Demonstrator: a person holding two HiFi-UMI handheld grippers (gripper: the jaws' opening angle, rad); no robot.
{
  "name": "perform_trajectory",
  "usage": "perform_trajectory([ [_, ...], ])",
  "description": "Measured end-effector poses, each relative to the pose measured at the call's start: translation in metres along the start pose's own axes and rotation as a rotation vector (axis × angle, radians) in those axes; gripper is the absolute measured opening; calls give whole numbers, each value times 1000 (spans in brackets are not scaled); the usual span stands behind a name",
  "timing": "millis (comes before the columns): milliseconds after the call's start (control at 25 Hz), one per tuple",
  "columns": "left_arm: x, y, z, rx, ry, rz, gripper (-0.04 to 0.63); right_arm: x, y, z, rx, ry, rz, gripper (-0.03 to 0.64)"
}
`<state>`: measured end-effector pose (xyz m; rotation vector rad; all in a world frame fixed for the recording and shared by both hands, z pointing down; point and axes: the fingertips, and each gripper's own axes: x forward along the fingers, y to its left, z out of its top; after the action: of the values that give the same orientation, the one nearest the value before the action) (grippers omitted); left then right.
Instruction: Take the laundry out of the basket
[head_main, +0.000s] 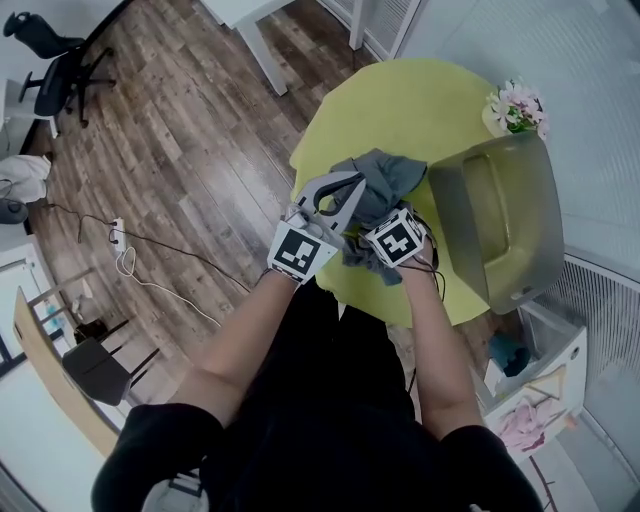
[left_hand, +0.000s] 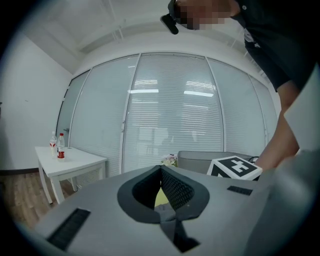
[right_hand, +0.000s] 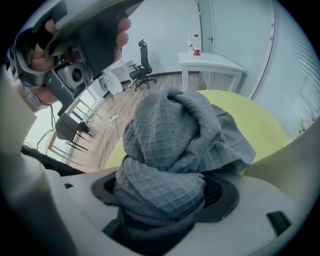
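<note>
A grey waffle-weave cloth (head_main: 385, 180) is bunched over the near half of the round yellow-green table (head_main: 400, 100). My right gripper (head_main: 383, 224) points steeply down and is shut on the cloth (right_hand: 170, 150), which fills the gap between its jaws (right_hand: 165, 200). Just left of the cloth, my left gripper (head_main: 355, 186) is held about level. Its jaw tips meet (left_hand: 160, 169) with nothing between them. The olive basket (head_main: 500, 215) stands at the table's right edge, and no laundry shows inside it.
A small pot of pink flowers (head_main: 517, 105) stands behind the basket. A white side table (left_hand: 70, 162) with bottles (left_hand: 60, 147) is off to the far side by the blinds. An office chair (head_main: 55, 70) and a cable (head_main: 150, 270) are on the wooden floor to the left.
</note>
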<state>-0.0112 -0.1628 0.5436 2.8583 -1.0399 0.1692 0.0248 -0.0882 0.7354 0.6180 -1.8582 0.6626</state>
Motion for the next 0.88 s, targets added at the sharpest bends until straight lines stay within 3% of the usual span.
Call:
perform_trajectory([
  [480,6,0,-36,-10,72,4,11,37,-8,-10,-19,14,-9,394],
  [880,4,-7,-23,-3,80,4,11,-22,-11,3,-25,-81,-51,405],
])
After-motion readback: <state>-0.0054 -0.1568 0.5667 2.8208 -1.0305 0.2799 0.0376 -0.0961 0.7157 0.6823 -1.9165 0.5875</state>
